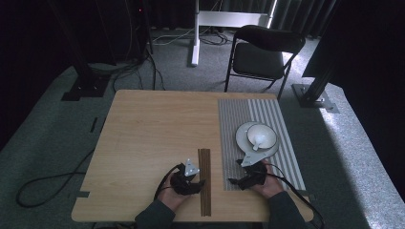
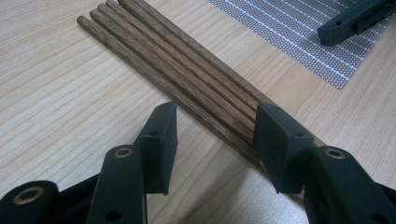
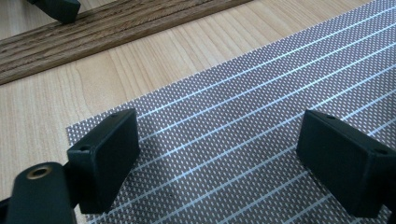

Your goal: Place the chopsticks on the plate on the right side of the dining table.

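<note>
Several dark wooden chopsticks (image 1: 204,181) lie side by side in a strip near the table's front edge, just left of a grey striped placemat (image 1: 267,114). My left gripper (image 1: 193,183) is low over their near part. In the left gripper view its jaws (image 2: 215,126) stand open astride the chopsticks (image 2: 187,70): the right jaw is at their far edge and the left jaw is apart from them on bare wood. My right gripper (image 1: 236,182) hovers open over the placemat's near left corner (image 3: 233,116), with nothing between its jaws (image 3: 217,140).
A white bowl (image 1: 261,135) sits on a white plate (image 1: 243,143) on the placemat, beyond the right gripper. The wooden table (image 1: 153,124) is bare to the left. A black folding chair (image 1: 265,52) stands behind the table. Cables trail on the floor at the left.
</note>
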Demonstrator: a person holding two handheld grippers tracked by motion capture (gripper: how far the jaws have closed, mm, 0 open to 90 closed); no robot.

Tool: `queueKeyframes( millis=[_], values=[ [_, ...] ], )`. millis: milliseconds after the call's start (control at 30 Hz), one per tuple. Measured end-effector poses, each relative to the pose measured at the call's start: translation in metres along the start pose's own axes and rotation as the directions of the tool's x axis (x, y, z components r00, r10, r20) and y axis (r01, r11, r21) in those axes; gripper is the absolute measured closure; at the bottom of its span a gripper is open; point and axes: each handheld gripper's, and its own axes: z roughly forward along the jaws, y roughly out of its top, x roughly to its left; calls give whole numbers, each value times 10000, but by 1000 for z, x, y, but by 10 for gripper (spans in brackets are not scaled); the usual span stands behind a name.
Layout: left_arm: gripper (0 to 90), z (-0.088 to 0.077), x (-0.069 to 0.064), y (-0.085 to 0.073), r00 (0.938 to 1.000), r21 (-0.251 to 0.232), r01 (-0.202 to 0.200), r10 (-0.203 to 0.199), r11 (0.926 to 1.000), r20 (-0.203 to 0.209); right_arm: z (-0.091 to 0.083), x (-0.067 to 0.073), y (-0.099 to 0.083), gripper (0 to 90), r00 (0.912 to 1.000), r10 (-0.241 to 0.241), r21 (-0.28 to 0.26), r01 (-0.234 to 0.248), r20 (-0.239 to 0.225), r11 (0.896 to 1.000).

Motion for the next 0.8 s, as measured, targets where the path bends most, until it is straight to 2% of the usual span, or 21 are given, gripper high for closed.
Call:
queueKeyframes(
  millis=[367, 567, 700, 800],
  values=[
    [543, 1, 0, 0, 9999, 211, 10, -6, 9998, -169, 0, 0, 0, 122, 10000, 0, -1, 0, 0, 10000],
    [617, 0, 2, 0, 9965, 351, 13, 17, 9994, -841, 0, 0, 0, 123, 10000, 1, 1, -1, 0, 10000],
    [628, -1, 5, 0, 9937, 379, 192, -149, 9991, -1107, 0, 0, 0, 122, 10000, 1, -1, -1, 0, 10000],
    [669, -3, 8, -1, 9904, 413, 288, -230, 9987, -1360, 0, 0, 0, 122, 10000, 2, -1, -2, 0, 10000]
  ],
)
